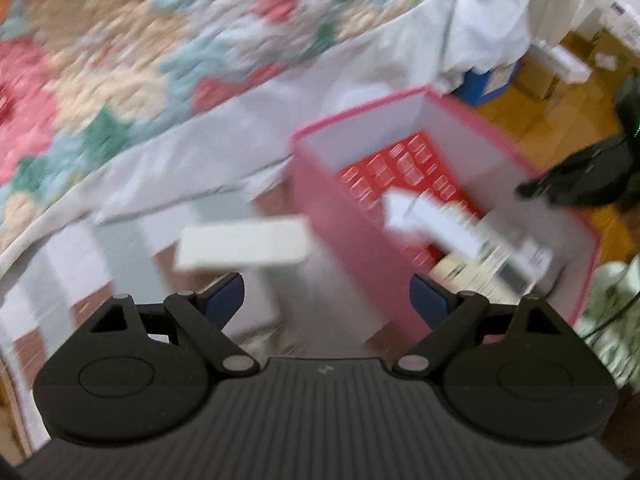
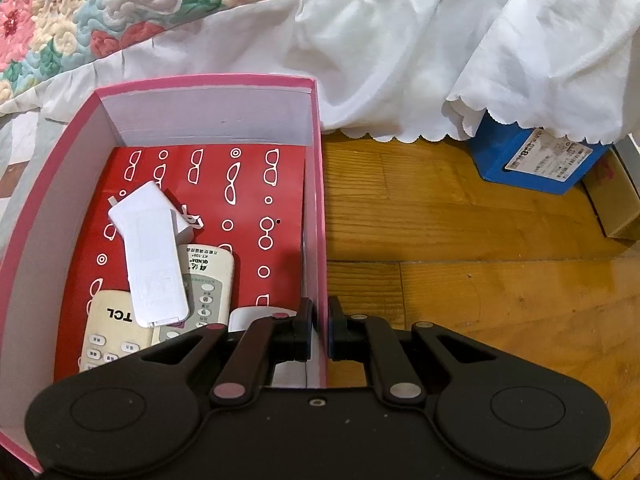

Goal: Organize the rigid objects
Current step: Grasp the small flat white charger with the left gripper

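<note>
A pink box with a red patterned bottom stands on the wooden floor beside a bed. Inside lie a white remote face down, a QUNDA remote, a TCL remote and a white plug adapter. My right gripper is shut on the box's right wall, one finger inside and one outside. In the blurred left wrist view the box is ahead to the right, and a white flat object lies on the mat left of it. My left gripper is open and empty above the mat.
A floral quilt with a white bed skirt hangs behind the box. A blue box sits under the skirt at the right. Wooden floor lies right of the pink box. A checked mat lies left.
</note>
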A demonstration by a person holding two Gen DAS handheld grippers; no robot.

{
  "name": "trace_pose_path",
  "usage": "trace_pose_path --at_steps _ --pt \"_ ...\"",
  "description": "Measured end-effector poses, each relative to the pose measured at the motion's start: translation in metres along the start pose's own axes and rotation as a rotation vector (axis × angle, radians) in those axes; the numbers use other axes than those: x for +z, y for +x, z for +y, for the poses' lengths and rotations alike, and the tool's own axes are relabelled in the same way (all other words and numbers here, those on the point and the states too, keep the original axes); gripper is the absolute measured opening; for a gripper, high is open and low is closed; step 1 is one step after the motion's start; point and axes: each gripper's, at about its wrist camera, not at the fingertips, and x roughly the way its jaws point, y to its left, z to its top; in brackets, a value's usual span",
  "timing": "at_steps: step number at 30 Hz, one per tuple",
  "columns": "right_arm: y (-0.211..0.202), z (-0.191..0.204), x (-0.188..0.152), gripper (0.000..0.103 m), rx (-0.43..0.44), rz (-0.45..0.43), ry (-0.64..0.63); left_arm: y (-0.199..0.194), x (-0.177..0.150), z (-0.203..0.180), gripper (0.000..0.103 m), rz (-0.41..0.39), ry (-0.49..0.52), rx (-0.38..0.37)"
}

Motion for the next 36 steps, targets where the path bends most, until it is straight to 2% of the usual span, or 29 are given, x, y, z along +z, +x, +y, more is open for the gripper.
trace_pose_path --at_steps 5,10,16,20,23,24,25,26,27,29,33,36 --pt "0.0 -0.001 -0.001 0.01 -0.002 -0.005 0.019 0.003 -0.039 0.031 0.09 0.063 -0.06 0.028" --pt "0.0 -0.001 -0.001 0.011 -0.004 -0.006 0.035 0.021 -0.074 0.042 0.09 0.131 -0.144 -0.006" --pt "0.001 0.0 -0.001 0.011 -0.013 -0.005 0.041 0.056 -0.096 0.027 0.09 0.197 -0.104 -0.015" --pt "0.001 0.0 -0.001 0.011 -0.015 -0.004 0.037 0.069 -0.107 0.026 0.089 0.213 -0.095 0.024" --pt "0.0 0.0 -0.001 0.011 -0.015 -0.005 0.033 0.07 -0.108 0.026 0.089 0.189 -0.103 0.043" --pt "0.0 0.0 -0.001 0.011 -0.015 -0.006 0.033 0.069 -0.108 0.026 0.08 0.184 -0.108 0.057" --pt "0.0 0.0 -0.001 0.011 -0.014 -0.005 0.033 0.067 -0.108 0.025 0.064 0.177 -0.103 0.083" --pt "0.0 -0.001 -0.001 0.011 -0.014 -0.004 0.034 0.063 -0.106 0.025 0.051 0.169 -0.091 0.082" --pt "0.0 0.0 -0.001 0.011 -0.014 -0.004 0.033 0.061 -0.104 0.025 0.042 0.171 -0.093 0.07" --pt "0.001 0.0 0.0 0.011 -0.016 -0.001 0.027 0.062 -0.102 0.028 0.042 0.197 -0.13 0.046" --pt "0.001 0.0 0.0 0.011 -0.014 -0.002 0.024 0.06 -0.104 0.028 0.041 0.189 -0.138 0.05" --pt "0.0 0.0 -0.001 0.011 -0.012 -0.004 0.022 0.055 -0.1 0.028 0.041 0.195 -0.166 0.017"
